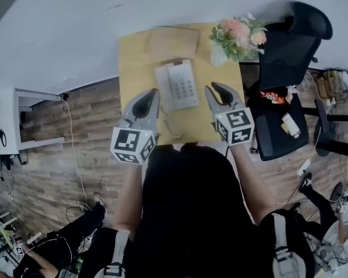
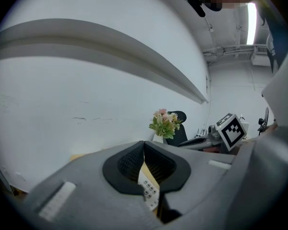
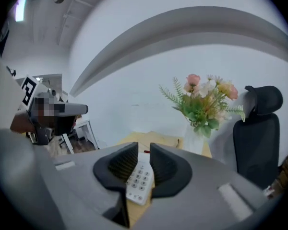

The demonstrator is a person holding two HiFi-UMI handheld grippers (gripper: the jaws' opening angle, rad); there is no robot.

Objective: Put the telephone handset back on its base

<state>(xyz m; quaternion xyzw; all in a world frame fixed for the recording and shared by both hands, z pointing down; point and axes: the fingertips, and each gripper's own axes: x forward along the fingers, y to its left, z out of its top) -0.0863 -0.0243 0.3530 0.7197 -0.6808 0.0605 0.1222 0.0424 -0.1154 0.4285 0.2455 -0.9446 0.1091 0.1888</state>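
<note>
A white telephone (image 1: 182, 86) stands on the small yellow table (image 1: 133, 68), and I also see its keypad (image 2: 149, 190) (image 3: 140, 178) from the gripper views. Its handset (image 1: 163, 87) lies in the cradle along the base's left side, with the cord trailing toward the table's near edge. My left gripper (image 1: 153, 92) (image 2: 144, 145) hovers just left of the phone, its tips touching, holding nothing. My right gripper (image 1: 212, 88) (image 3: 144, 147) hangs above the table right of the phone. Its jaws stand a narrow gap apart with nothing between them.
A white vase of pink flowers (image 1: 238, 36) (image 3: 204, 104) stands at the table's far right corner. A brown flat packet (image 1: 173, 42) lies behind the phone. A black office chair (image 1: 287, 51) is close on the right. A white wall runs behind the table.
</note>
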